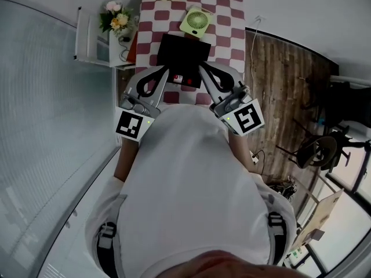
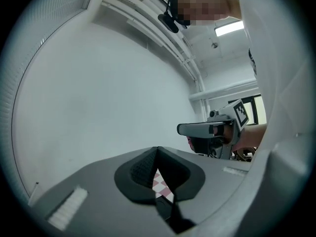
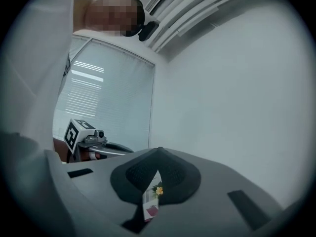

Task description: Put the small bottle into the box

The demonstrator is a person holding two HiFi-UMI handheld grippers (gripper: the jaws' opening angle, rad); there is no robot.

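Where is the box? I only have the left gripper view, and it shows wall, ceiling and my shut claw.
Observer: In the head view the black box sits on the checked tablecloth, straight ahead of the person.
Operator: I see the other gripper only side-on. Is anything in it?
Observer: No. The right gripper view shows the right claw shut, with nothing between its pads.
Operator: What is beyond the box?
Observer: A green fan is just behind it on the cloth.
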